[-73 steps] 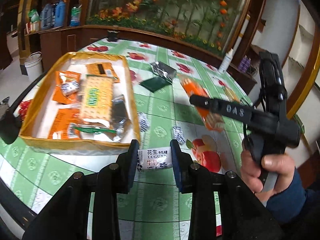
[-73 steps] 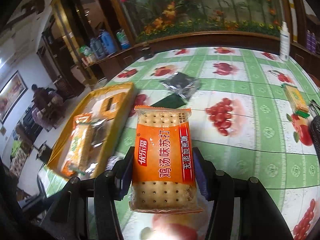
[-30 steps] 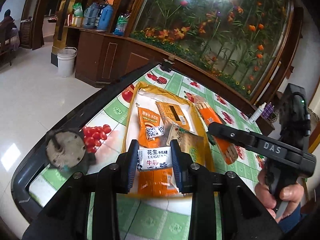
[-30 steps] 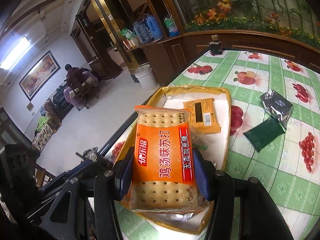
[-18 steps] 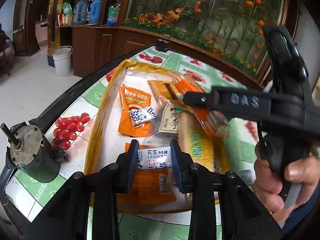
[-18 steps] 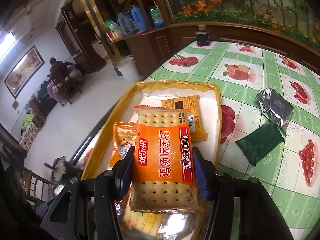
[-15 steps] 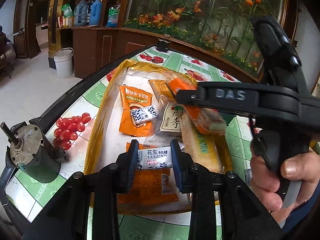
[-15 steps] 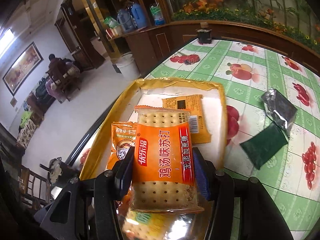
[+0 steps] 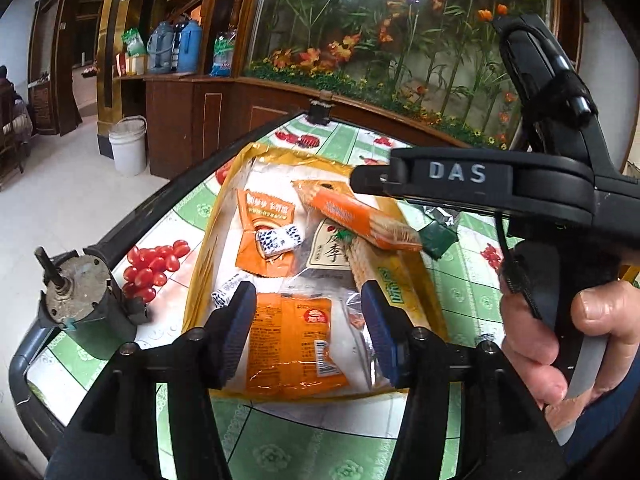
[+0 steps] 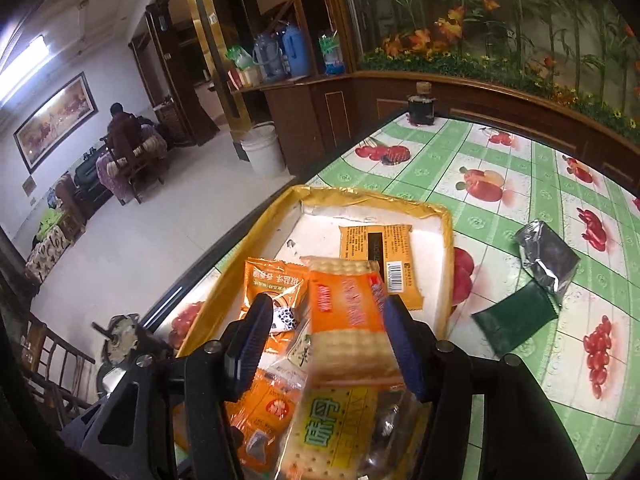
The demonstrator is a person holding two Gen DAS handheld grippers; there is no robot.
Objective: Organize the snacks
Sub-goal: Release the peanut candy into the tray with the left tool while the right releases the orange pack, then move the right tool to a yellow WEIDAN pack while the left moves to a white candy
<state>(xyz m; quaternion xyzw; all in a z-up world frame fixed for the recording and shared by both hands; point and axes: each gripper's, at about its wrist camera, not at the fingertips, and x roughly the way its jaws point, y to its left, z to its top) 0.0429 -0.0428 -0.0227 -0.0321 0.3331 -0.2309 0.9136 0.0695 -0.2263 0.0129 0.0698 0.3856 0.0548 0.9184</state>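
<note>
A gold-rimmed tray (image 9: 200, 264) (image 10: 376, 194) holds several snack packs. My left gripper (image 9: 306, 328) is open and empty above the tray's near end. The small white candy (image 9: 224, 290) lies in the tray by my left finger. My right gripper (image 10: 330, 342) is open above the tray. The orange cracker pack (image 10: 348, 312) (image 9: 356, 220) lies tilted on the pile below it, on top of a yellow cracker pack (image 10: 332, 428). An orange pouch (image 9: 294, 344) lies between my left fingers, in the tray.
A green sachet (image 10: 516, 324) and a silver pack (image 10: 548, 258) lie on the fruit-print tablecloth right of the tray. A small grey motor (image 9: 80, 304) sits at the table's left edge. A dark jar (image 10: 420, 110) stands at the far edge.
Both grippers have opened. The white candy has dropped from my left gripper into the tray. The orange cracker pack has dropped from my right gripper onto the pile.
</note>
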